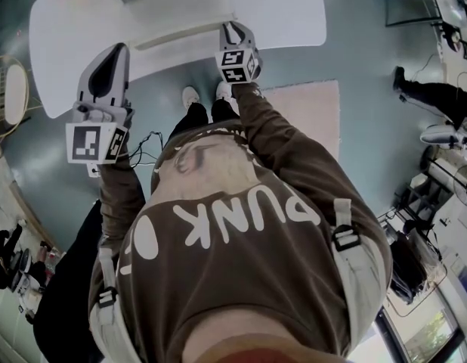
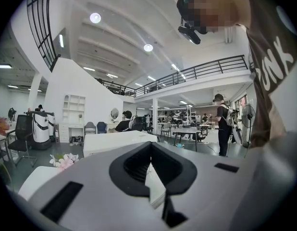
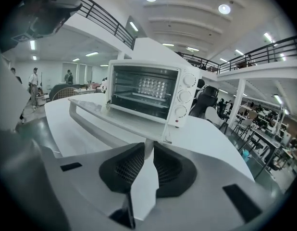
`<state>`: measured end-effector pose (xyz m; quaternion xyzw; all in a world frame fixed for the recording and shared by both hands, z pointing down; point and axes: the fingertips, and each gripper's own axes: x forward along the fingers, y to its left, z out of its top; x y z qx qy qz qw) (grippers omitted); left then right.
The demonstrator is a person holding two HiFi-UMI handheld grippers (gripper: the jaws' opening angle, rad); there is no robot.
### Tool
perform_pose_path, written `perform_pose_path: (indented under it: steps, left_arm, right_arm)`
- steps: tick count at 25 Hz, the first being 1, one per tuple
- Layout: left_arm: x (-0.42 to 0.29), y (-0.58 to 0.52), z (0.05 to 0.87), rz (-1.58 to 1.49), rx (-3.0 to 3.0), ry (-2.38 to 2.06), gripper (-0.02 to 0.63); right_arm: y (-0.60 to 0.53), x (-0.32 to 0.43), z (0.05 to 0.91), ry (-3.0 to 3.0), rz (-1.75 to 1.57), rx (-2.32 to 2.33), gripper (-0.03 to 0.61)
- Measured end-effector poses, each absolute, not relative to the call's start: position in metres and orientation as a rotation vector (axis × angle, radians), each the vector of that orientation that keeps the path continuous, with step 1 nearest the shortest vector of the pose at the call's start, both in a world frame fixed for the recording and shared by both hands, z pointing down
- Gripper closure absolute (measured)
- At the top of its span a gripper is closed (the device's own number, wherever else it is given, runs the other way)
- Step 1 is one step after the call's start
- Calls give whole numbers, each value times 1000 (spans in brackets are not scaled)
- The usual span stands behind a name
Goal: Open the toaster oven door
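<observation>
Toaster oven [image 3: 149, 91] on white bench [image 3: 211, 138], glass door [image 3: 117, 115] already lowered flat, handle bar [image 3: 86, 121] along its front edge. Right tool [image 3: 145, 146] close before the door's near corner, jaws narrowly parted, nothing between them. Left tool [image 2: 151, 147] over the bench's edge, well away from the oven, jaw tips together, empty.

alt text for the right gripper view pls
A white toaster oven sits on a white table with its door folded down flat. The right gripper fills the foreground, its tips just below the door's near corner; whether they touch it is unclear.
</observation>
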<state>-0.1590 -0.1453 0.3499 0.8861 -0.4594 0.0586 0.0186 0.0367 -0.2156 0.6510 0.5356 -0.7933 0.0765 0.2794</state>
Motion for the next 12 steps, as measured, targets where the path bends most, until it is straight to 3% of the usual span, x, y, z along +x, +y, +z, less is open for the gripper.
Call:
perform_pose_path:
  steps: [12]
  left_arm:
    - [-163, -137, 349, 203, 2749, -1438, 611]
  right_arm:
    - [-208, 43, 708, -2050, 321, 1391, 544]
